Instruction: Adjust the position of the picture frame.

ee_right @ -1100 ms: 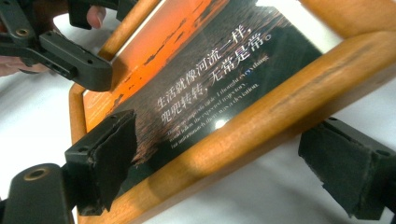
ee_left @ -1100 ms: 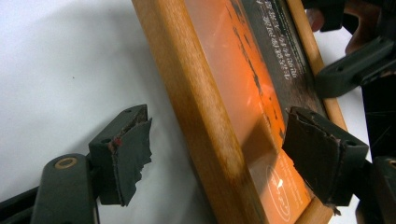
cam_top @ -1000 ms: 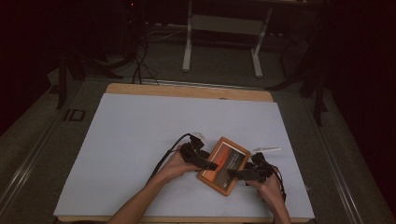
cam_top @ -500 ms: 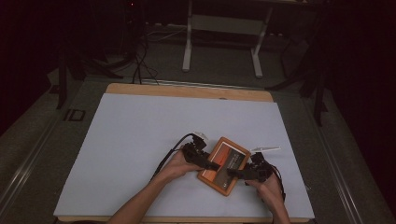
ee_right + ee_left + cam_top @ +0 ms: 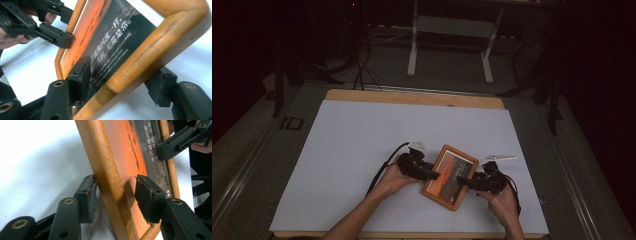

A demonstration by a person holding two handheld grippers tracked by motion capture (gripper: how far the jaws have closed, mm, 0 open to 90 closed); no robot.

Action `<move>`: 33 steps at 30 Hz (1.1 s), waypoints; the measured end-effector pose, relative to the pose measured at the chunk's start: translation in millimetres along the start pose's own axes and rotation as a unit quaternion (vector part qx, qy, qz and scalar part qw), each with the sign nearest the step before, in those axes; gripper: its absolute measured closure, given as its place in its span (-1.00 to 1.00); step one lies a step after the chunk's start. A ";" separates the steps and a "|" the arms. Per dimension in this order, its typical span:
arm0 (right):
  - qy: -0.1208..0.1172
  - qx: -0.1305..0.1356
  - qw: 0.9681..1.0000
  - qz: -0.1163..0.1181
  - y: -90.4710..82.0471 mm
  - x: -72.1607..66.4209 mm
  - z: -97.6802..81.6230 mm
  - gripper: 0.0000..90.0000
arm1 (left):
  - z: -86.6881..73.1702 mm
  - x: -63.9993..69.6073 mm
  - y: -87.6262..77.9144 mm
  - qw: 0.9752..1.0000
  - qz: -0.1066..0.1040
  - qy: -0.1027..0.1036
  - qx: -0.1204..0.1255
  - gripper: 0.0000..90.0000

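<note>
Frame [image 5: 450,176] newly tilted, between closing grippers' jaws

My picture frame [image 5: 110,182] runs off the top and bottom of the left gripper view. In the high view, my arms are cut off at the bottom edge. The small white thing [image 5: 499,158] at the middle right is too tiny to name.
</note>
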State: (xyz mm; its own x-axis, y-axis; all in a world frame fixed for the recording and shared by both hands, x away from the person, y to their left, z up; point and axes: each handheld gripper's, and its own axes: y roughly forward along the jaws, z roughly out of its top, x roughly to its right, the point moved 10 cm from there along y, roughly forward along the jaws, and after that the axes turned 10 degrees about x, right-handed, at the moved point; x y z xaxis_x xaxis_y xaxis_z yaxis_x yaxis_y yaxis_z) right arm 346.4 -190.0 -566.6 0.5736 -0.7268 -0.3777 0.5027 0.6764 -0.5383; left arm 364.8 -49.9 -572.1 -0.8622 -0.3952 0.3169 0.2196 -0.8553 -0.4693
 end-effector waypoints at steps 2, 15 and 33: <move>-0.005 0.003 1.000 0.005 -2.3 -3.7 2.9 -0.01 | -0.1 1.9 -5.2 1.000 0.002 0.004 0.005 0.24; -0.077 0.005 0.996 0.037 -18.2 -27.8 11.4 0.25 | -1.1 14.1 -27.3 0.999 0.004 0.022 0.024 0.45; -0.097 0.014 0.993 0.061 -21.6 -30.3 11.0 0.31 | 8.3 18.8 -12.8 0.998 -0.053 0.016 0.028 0.19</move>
State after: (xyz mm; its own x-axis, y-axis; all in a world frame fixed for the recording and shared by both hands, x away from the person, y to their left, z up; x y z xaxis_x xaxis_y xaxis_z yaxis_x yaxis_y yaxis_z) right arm 325.3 -181.3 -535.3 0.7437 -0.6045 -0.2853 0.4384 0.7633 -0.4745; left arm 349.5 -49.1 -553.2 -0.8959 -0.2913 0.3355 0.1507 -0.9095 -0.3874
